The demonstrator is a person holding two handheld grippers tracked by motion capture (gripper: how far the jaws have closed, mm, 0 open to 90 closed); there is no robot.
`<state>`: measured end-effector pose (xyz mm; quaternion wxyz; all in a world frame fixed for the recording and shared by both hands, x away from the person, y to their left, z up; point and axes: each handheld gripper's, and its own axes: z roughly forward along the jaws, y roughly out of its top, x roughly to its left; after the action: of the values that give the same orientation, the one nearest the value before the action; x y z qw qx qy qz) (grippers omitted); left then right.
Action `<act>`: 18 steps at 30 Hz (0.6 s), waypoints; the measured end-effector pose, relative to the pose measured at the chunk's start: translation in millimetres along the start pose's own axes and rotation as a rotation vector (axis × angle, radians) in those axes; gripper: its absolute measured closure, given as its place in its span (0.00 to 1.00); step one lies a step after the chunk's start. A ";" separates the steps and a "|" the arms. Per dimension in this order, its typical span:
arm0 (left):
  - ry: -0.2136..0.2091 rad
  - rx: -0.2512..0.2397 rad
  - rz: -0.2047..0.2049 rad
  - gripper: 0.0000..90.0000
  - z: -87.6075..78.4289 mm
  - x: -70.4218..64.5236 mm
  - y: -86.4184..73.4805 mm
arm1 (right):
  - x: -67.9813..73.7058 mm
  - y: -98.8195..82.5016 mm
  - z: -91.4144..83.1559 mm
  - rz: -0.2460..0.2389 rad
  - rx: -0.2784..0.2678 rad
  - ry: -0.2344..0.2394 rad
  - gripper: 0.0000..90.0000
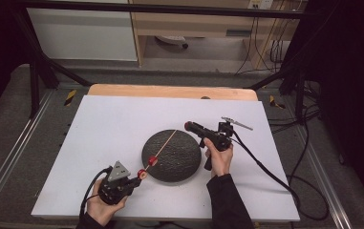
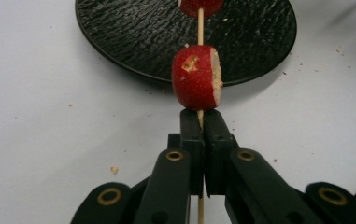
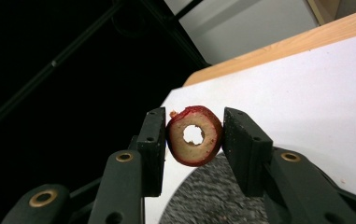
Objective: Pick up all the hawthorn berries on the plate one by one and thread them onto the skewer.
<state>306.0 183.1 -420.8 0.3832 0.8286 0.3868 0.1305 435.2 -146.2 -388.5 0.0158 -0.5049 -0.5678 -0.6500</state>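
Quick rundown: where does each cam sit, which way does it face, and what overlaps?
High view: above the person's side, looking forward and down on the white table; both forearms, left gripper, right gripper.
Left gripper view: along its shut jaws clamping the skewer, toward the black plate.
Right gripper view: along its jaws gripping a red fruit ring, toward the table's far edge.
Shared: plate, table in all three; skewer in high and left.

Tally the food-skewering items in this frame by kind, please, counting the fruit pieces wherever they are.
Red fruit pieces: 3, two threaded on the skewer ( and), one held in the right claw
Wooden skewer: 1, its end clamped in the left claw
Black round plate: 1
Total: 5
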 end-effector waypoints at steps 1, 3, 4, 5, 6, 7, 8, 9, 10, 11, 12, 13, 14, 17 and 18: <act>0.000 -0.002 0.002 0.98 0.0 -1.5 0.2 | 0.0 -0.7 0.6 0.006 -0.013 0.004 0.68; -0.001 -0.007 0.005 0.98 0.2 -4.3 0.6 | -0.1 -1.6 1.9 0.018 -0.034 0.008 0.68; -0.003 -0.010 0.003 0.98 0.2 -5.1 0.6 | 0.3 -2.1 2.6 0.030 -0.047 0.014 0.68; -0.007 -0.015 0.001 0.98 0.1 -5.8 0.7 | 0.6 -2.6 3.0 0.036 -0.057 0.016 0.68; -0.010 -0.017 0.002 0.98 0.0 -6.4 0.8 | 0.7 -2.8 3.4 0.038 -0.070 0.016 0.68; -0.010 -0.022 0.001 0.98 -0.1 -7.1 0.8 | 0.7 -3.1 3.6 0.039 -0.079 0.017 0.68; -0.010 -0.025 0.000 0.98 -0.2 -7.6 0.8 | 1.1 -3.7 3.9 0.049 -0.088 0.020 0.68; -0.013 -0.026 0.001 0.98 0.0 -8.1 0.9 | 1.1 -4.0 4.1 0.050 -0.095 0.022 0.68; -0.013 -0.026 0.000 0.98 0.1 -8.4 0.9 | 1.2 -4.5 4.5 0.052 -0.108 0.026 0.68; -0.014 -0.028 -0.002 0.98 0.5 -8.9 1.0 | 1.2 -5.0 4.8 0.052 -0.117 0.030 0.68; -0.015 -0.030 -0.005 0.98 1.0 -9.3 1.0 | 1.8 -5.9 5.4 0.060 -0.127 0.038 0.68; -0.017 -0.031 -0.007 0.98 1.4 -9.6 1.1 | 2.0 -7.0 6.0 0.065 -0.137 0.038 0.68; -0.015 -0.033 -0.009 0.98 1.7 -10.0 1.2 | 2.0 -7.9 6.4 0.062 -0.145 0.038 0.68; -0.016 -0.042 -0.016 0.98 2.2 -10.7 1.9 | 2.3 -12.2 8.7 0.073 -0.159 0.047 0.68; -0.018 -0.044 -0.018 0.98 2.4 -10.8 2.1 | 2.3 -14.0 9.6 0.079 -0.161 0.051 0.68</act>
<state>301.1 173.0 -420.0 0.4059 0.8176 0.3878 0.1277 431.9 -132.7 -398.6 0.0156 -0.5097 -0.4928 -0.7051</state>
